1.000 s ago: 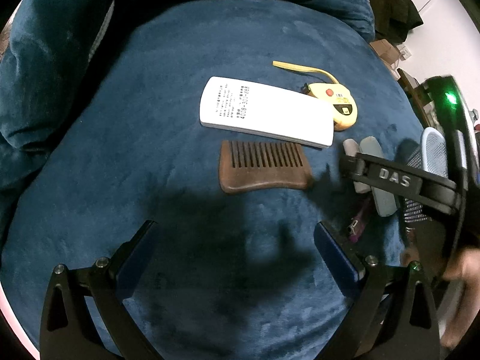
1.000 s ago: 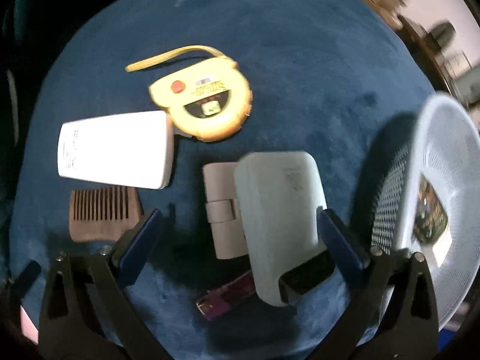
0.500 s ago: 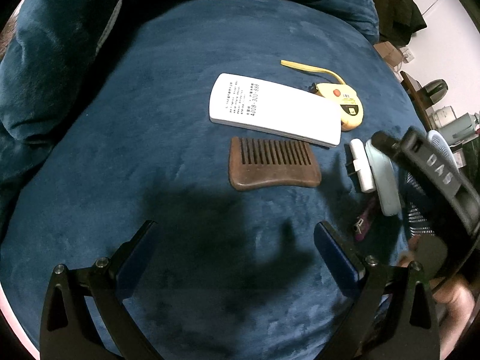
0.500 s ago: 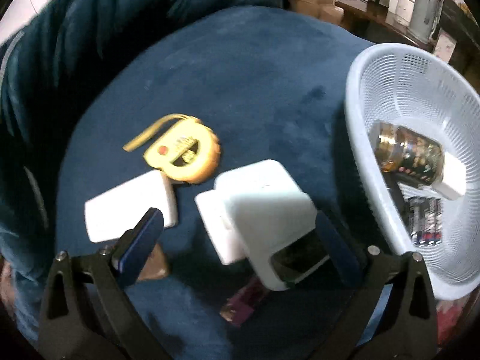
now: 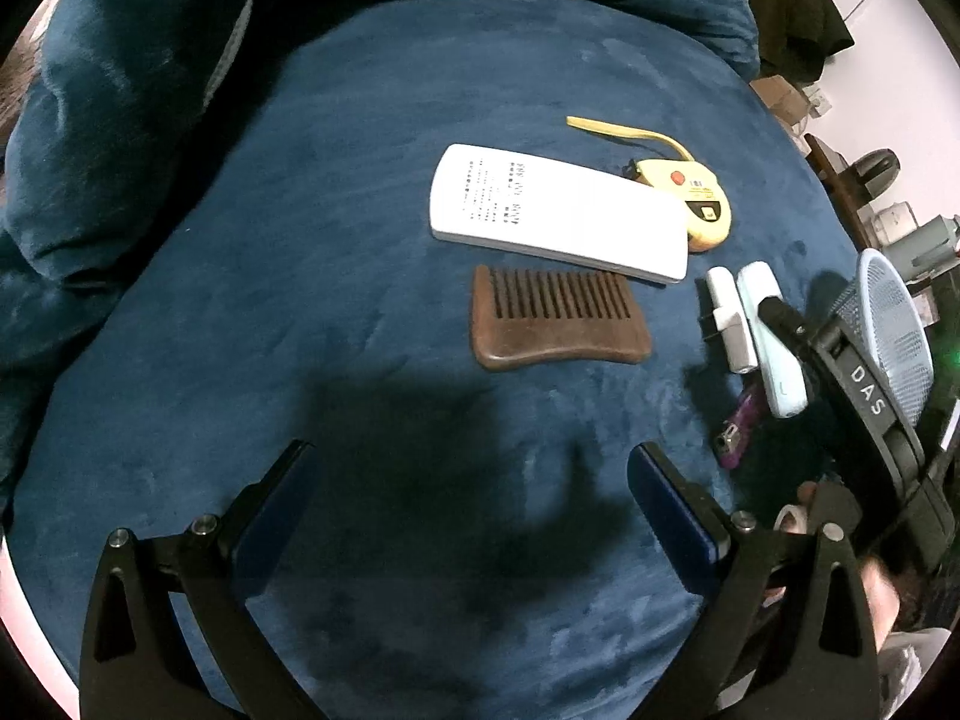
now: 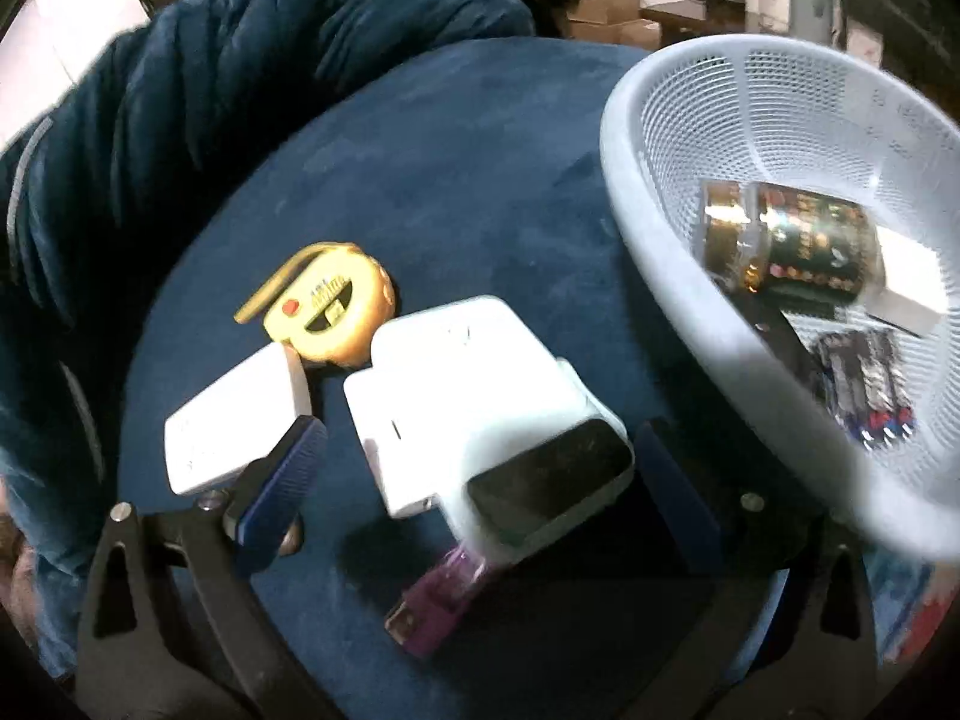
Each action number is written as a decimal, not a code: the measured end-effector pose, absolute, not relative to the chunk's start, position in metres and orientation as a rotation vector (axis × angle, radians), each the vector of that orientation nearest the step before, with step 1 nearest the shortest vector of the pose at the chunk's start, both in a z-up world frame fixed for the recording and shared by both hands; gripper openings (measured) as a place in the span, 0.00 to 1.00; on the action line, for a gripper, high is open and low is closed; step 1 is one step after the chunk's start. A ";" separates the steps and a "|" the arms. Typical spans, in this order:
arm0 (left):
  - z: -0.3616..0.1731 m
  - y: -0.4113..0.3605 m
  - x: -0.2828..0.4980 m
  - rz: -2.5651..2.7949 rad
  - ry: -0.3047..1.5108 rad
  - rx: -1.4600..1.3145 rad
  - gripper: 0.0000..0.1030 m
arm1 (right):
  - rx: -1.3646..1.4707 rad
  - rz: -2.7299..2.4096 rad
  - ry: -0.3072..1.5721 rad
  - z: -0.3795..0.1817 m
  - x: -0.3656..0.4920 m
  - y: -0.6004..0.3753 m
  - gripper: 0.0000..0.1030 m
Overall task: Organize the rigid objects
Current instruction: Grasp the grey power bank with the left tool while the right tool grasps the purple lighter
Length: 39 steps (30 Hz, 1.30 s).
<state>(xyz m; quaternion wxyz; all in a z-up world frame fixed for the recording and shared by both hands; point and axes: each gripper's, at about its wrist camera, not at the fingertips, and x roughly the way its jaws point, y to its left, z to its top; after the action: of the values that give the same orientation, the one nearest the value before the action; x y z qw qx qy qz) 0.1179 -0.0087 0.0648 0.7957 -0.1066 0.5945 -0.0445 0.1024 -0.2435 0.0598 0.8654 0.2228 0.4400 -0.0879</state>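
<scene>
Deep blue plush cloth [image 5: 336, 312] covers surface, bunched into folds at far edge. White remote [image 5: 558, 213] as landmark: tape measure [image 5: 690, 198] behind it, wooden comb [image 5: 558, 318] just in front, pale power bank [image 6: 498, 396] off its end, mesh basket [image 6: 690, 276] beyond. Left gripper [image 5: 474, 510] spread wide, empty. Right gripper [image 6: 480, 480] open, straddling power bank. Kettles, boxes along back wall

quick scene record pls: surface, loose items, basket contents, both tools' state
surface: blue plush cover
loose items: comb, white remote, tape measure, white adapter, pale blue device, purple stick
basket: jar, batteries, white box
left tool: open, empty, above bare cover
right tool: open, fingers on either side of the adapter and device, not closed
</scene>
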 end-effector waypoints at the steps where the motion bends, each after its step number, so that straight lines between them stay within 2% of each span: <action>1: 0.065 -0.008 0.117 -0.094 1.277 -0.231 0.99 | 0.504 -0.162 0.951 0.049 0.106 -0.250 1.00; 4: 0.065 -0.005 0.116 -0.091 1.275 -0.230 0.99 | 0.533 -0.090 0.935 0.046 0.106 -0.260 0.99; 6: 0.064 -0.005 0.116 -0.092 1.277 -0.235 0.99 | 0.470 -0.101 0.947 0.051 0.104 -0.255 0.87; 7: 0.063 -0.006 0.116 -0.094 1.278 -0.236 0.99 | 0.451 -0.108 0.944 0.052 0.102 -0.255 0.78; 13: 0.061 -0.010 0.112 -0.105 1.285 -0.229 0.99 | 0.379 -0.062 0.961 0.063 0.096 -0.244 0.69; 20: 0.061 0.009 0.098 -0.065 1.268 -0.257 0.99 | 0.217 0.147 0.907 0.078 0.066 -0.196 0.68; 28: 0.065 0.061 0.072 0.039 1.255 -0.331 0.98 | 0.148 0.468 1.045 0.062 0.053 -0.132 0.69; 33: 0.066 0.059 0.066 0.029 1.246 -0.339 0.98 | 0.191 0.265 0.916 0.085 0.050 -0.161 0.69; 36: 0.066 0.046 0.069 0.011 1.252 -0.326 0.98 | 0.302 0.043 0.990 0.077 0.067 -0.202 0.69; 39: 0.064 0.025 0.075 -0.013 1.266 -0.289 0.98 | 0.406 -0.035 1.095 0.058 0.086 -0.228 0.65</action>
<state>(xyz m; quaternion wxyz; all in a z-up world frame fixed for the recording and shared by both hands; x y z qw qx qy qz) 0.0747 0.0251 0.0636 0.7966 -0.1344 0.5893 -0.0060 0.0862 -0.2276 0.0583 0.8341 0.1916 0.5171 -0.0164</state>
